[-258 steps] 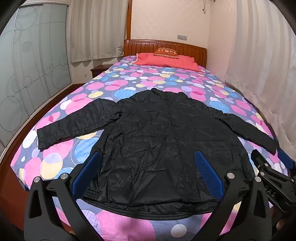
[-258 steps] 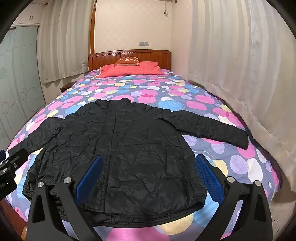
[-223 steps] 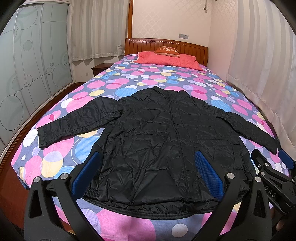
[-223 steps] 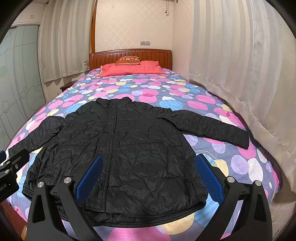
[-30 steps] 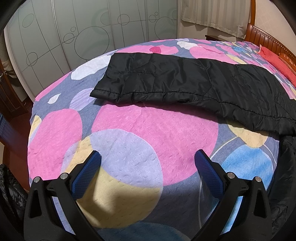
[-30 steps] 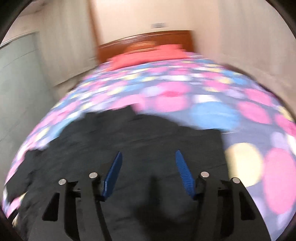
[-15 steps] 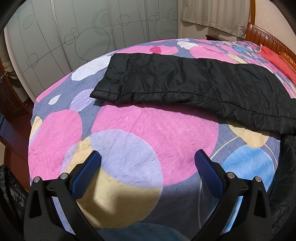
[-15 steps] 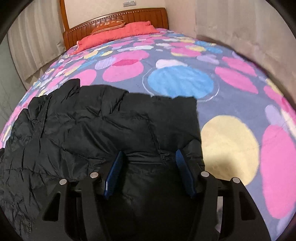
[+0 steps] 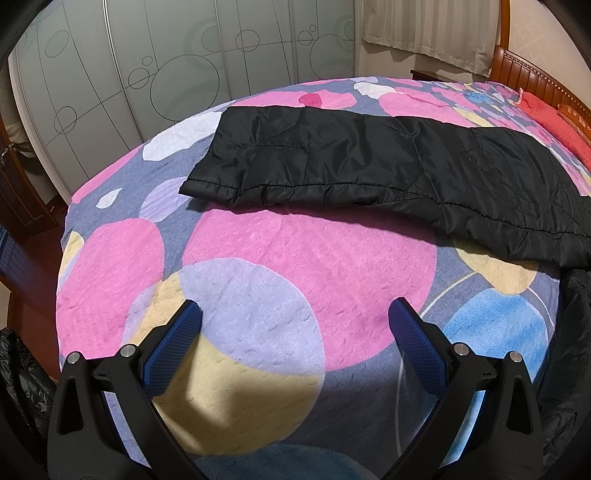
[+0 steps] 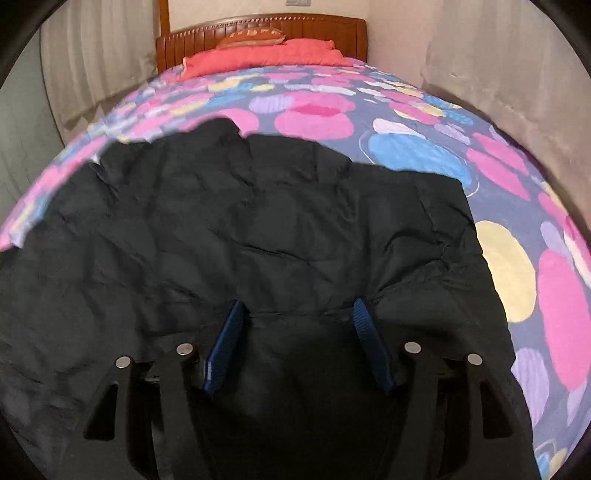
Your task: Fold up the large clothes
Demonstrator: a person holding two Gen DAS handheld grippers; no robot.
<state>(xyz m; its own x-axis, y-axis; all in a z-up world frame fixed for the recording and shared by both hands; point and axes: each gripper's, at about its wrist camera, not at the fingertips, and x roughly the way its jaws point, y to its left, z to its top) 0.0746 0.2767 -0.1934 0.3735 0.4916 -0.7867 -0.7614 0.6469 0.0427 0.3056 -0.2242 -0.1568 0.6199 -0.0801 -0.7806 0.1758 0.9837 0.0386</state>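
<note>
A black quilted jacket [image 10: 221, 221] lies spread on the bed. In the right wrist view its right sleeve is folded inward over the body, and the cuff [image 10: 299, 332] spans the gap between my blue pads. My right gripper [image 10: 295, 310] sits low on the jacket; its jaws are opening while the pads still touch the cuff. In the left wrist view the left sleeve [image 9: 369, 166] lies straight and flat ahead. My left gripper [image 9: 295, 306] hovers open over the bedspread a little short of that sleeve, with nothing between its fingers.
The spotted bedspread [image 9: 295, 258] drops off at the left edge toward frosted sliding doors [image 9: 147, 74]. A red pillow [image 10: 266, 55] and wooden headboard [image 10: 258, 29] stand at the far end. A curtain [image 10: 517, 74] hangs along the right side. Something dark [image 9: 14, 387] lies on the floor.
My right gripper has sunk closer to the jacket with the cuff between its pads, so the jacket fills more of its view. The left gripper and left sleeve have not moved.
</note>
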